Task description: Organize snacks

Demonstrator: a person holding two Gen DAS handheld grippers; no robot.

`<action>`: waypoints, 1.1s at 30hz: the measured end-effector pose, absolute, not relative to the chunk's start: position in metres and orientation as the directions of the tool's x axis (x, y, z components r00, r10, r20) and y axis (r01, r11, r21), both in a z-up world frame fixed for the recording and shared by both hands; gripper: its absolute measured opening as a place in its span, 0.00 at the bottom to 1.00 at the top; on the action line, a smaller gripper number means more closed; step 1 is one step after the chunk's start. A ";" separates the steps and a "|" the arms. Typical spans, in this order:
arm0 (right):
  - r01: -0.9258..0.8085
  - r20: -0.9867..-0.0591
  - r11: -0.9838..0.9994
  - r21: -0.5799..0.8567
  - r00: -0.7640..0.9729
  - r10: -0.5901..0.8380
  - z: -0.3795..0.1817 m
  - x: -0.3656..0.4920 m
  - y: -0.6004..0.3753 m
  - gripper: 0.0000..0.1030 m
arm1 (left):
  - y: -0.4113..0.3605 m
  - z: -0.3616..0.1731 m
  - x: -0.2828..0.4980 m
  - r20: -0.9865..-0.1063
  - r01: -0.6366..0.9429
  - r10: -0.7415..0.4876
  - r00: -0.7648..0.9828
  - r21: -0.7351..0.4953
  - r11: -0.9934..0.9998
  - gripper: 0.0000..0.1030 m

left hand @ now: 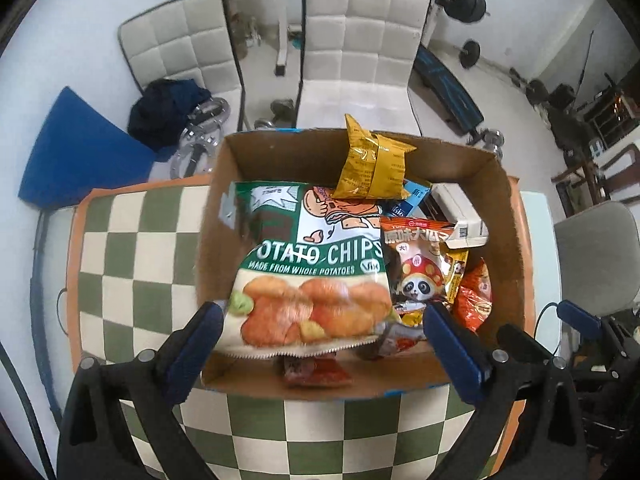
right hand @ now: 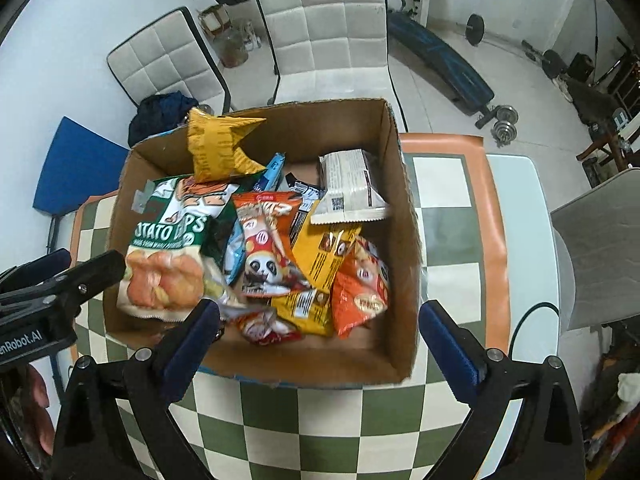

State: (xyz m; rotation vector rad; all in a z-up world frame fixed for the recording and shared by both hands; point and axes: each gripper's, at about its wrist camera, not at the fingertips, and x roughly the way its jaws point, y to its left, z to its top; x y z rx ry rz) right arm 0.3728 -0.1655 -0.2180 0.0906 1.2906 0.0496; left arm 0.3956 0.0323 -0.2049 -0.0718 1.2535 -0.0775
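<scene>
A cardboard box [left hand: 216,216] [right hand: 404,248] stands on the checkered tablecloth and holds several snack bags. A green potato chips bag [left hand: 316,276] [right hand: 168,248] lies at its left. A yellow bag [left hand: 370,164] [right hand: 218,146] leans on the far wall. A panda-print bag [left hand: 424,268] [right hand: 266,248], orange bags [left hand: 474,298] [right hand: 360,288] and a white packet [left hand: 460,216] [right hand: 352,188] fill the right. My left gripper [left hand: 326,344] hovers open above the box's near edge, nothing between its fingers. My right gripper [right hand: 320,344] is open too, empty, above the near edge.
The checkered cloth [left hand: 120,264] [right hand: 444,240] covers a table. White padded chairs [left hand: 360,48] [right hand: 320,32] stand behind the box, with a weight bench [left hand: 448,88] and barbells further back. A blue mat [left hand: 76,152] lies on the floor at left, a grey chair [right hand: 600,248] at right.
</scene>
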 end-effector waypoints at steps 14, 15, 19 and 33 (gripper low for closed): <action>0.014 -0.896 0.995 0.103 0.436 0.086 -0.150 0.266 -0.179 0.99 | 0.033 -0.138 0.281 -0.862 0.022 -0.069 0.503 -0.067 0.998 0.99; 0.015 -0.889 0.994 0.104 0.450 0.086 -0.143 0.256 -0.180 0.99 | 0.032 -0.134 0.272 -0.861 0.023 -0.062 0.506 -0.058 0.998 0.99; 0.012 -0.864 0.993 0.121 0.494 0.099 -0.117 0.217 -0.182 0.99 | 0.031 -0.112 0.236 -0.837 0.028 -0.076 0.542 -0.072 0.997 0.99; -0.009 -0.777 0.994 0.113 0.623 0.093 -0.031 0.113 -0.179 0.99 | 0.030 -0.049 0.151 -0.761 0.030 -0.069 0.645 -0.065 0.997 0.99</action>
